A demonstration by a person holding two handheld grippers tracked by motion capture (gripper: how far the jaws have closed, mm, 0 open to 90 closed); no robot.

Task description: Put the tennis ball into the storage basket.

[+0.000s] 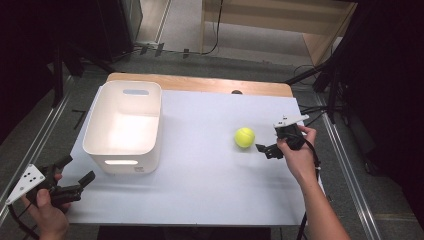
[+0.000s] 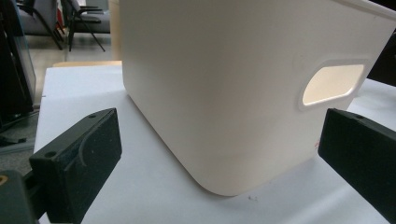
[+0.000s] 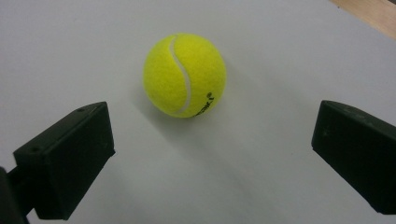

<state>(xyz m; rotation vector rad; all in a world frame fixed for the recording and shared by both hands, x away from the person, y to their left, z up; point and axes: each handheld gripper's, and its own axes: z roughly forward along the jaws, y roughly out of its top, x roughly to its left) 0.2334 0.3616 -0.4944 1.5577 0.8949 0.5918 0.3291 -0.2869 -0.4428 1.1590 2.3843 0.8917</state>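
The tennis ball (image 1: 244, 137) lies on the white table (image 1: 210, 180), right of the white bin (image 1: 124, 125). The right gripper (image 1: 265, 149) sits just beside it, jaws wide and empty. To grip well, centre the ball between the jaws before closing. The left gripper (image 1: 75, 176) waits wide and empty near the bin's corner.
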